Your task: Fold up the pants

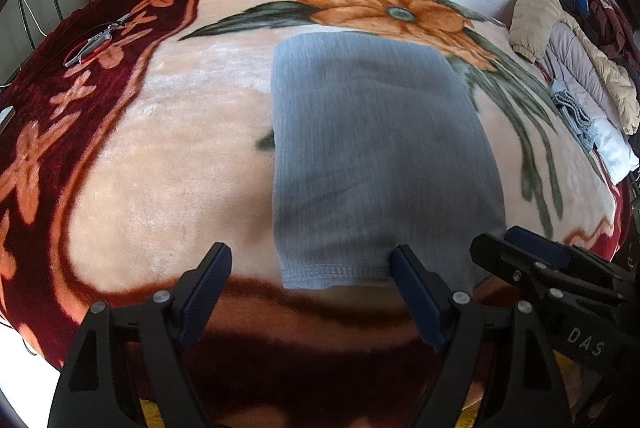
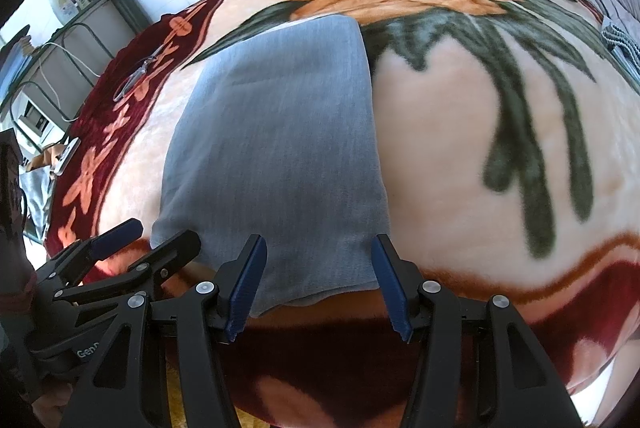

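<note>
Both hand-held grippers, left (image 1: 310, 270) and right (image 2: 318, 268), gape empty over folded pants (image 1: 372, 156); pliers (image 1: 96, 42) lie well apart.

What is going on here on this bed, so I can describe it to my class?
A person holds a two-finger gripper in each hand above grey pants laid flat in a long folded strip on a floral blanket. The left gripper and right gripper both hang open at the near hem, gripping nothing. Scissors lie off to the left on the blanket, and jackets are piled at the right edge.
</note>
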Demonstrator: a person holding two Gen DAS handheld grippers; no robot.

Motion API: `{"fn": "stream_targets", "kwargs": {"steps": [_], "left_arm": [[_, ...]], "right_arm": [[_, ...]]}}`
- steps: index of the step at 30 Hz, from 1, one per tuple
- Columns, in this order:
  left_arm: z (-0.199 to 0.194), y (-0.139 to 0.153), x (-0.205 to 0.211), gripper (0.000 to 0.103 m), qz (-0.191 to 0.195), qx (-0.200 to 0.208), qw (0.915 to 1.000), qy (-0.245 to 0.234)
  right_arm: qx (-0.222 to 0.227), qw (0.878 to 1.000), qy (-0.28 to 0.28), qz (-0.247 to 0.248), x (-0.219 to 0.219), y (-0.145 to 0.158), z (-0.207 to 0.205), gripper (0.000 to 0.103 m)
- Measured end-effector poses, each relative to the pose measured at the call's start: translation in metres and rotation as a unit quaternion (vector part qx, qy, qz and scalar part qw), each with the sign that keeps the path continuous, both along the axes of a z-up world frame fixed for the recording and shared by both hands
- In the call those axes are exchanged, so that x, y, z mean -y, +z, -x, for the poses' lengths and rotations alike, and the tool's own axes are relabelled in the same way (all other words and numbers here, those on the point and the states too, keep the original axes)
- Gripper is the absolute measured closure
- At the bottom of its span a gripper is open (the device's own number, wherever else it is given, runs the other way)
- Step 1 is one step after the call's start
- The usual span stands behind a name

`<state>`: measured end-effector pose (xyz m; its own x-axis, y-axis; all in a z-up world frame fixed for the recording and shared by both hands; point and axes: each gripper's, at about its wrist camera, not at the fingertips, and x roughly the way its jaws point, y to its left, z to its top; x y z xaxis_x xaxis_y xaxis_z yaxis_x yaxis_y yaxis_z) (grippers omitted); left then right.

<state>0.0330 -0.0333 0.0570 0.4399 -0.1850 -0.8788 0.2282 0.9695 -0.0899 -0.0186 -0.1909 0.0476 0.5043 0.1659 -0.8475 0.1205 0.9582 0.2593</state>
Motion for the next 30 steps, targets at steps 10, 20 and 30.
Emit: {"fn": "stream_targets", "kwargs": {"steps": [10,20,30], "left_arm": [[0.0007,-0.0003,0.0013,0.018,0.0,0.001,1.0,-0.001],[0.0001,-0.0003,0.0005,0.018,0.0,0.001,1.0,-0.001],[-0.002,-0.0013,-0.0038,0.018,0.001,-0.002,1.0,-0.001]], "right_arm": [[0.001,1.0,-0.003,-0.004,0.0006,0.0019,0.0003,0.048],[0.001,1.0,-0.005,-0.005,0.0004,0.0036,0.0004,0.048],[0.002,1.0,-0.005,-0.006,0.0008,0.004,0.0,0.048]]}}
